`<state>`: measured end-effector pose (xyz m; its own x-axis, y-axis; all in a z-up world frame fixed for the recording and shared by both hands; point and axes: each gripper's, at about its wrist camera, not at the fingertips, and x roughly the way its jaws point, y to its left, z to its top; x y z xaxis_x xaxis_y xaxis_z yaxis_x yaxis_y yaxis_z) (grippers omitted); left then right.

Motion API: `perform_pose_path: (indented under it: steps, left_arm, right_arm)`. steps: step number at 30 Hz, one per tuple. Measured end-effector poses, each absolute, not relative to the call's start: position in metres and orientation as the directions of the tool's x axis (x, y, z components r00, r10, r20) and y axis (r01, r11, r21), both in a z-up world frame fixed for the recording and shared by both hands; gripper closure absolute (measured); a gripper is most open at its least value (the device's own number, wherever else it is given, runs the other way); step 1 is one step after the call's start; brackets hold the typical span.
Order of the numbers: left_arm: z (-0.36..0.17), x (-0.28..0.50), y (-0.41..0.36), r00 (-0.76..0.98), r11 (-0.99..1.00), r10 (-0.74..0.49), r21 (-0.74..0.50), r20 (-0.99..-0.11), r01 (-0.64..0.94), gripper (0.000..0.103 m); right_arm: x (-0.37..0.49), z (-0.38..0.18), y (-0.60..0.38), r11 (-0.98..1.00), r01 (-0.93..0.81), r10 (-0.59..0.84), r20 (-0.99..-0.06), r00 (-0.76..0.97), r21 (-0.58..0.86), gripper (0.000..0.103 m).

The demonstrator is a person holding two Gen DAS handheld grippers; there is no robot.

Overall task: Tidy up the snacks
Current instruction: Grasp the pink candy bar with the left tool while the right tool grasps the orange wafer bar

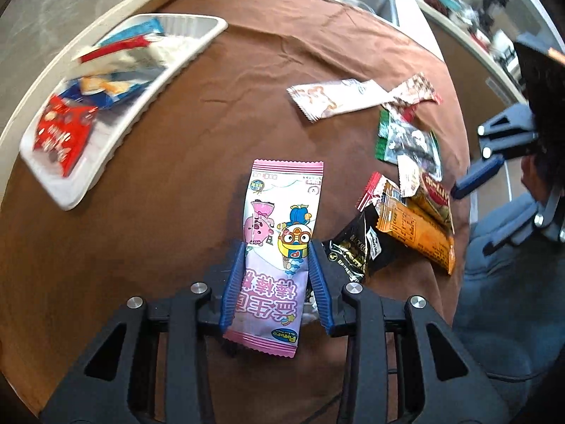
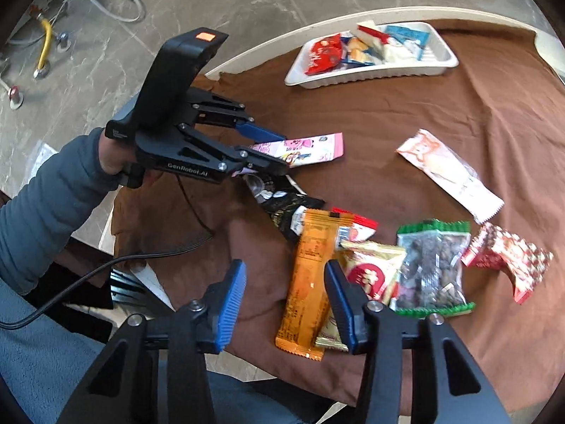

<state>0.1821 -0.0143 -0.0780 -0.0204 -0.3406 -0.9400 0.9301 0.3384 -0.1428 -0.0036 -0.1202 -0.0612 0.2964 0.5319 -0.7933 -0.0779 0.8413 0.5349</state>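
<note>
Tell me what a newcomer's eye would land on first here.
First, the pink cartoon-printed snack packet, clamped between the blue pads of the left gripper and lifted over the brown tablecloth. Next, the heap of loose wrappers beside it, chiefly the long orange foil bar, with the right gripper open over its edge. Farther off, the white plastic tray already holds several packets.

A brown cloth (image 2: pixel 406 113) is covering my table (image 2: pixel 317 24). Lying on it are 1 white tray (image 2: pixel 370 72) of snacks at the far side and, nearer me, a loose cluster: an orange bar (image 2: pixel 307 282), a black packet (image 2: pixel 282 205), a green-edged bag (image 2: pixel 432 268) and a long pale wrapper (image 2: pixel 448 173).
</note>
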Motion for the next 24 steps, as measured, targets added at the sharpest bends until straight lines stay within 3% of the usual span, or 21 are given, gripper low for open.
perform_pose_path:
  steps: [10,15,24]
  left_arm:
    - [-0.049,0.165,0.028,0.069,0.46,-0.415,-0.144,-0.907,0.876,0.069]
    - [-0.04,0.149,0.036,0.096,0.491,-0.447,-0.154,-0.89,0.857,0.069]
    - [-0.036,0.14,0.04,0.116,0.519,-0.468,-0.166,-0.876,0.838,0.069]
  right_arm:
    - [0.007,-0.094,-0.095,0.905,-0.042,0.424,-0.893,0.149,0.423,0.053]
    - [0.006,-0.102,-0.1,0.938,-0.005,0.346,-0.933,0.1,0.348,0.06]
    - [0.013,-0.104,-0.083,0.944,-0.049,0.33,-0.94,0.089,0.327,0.058]
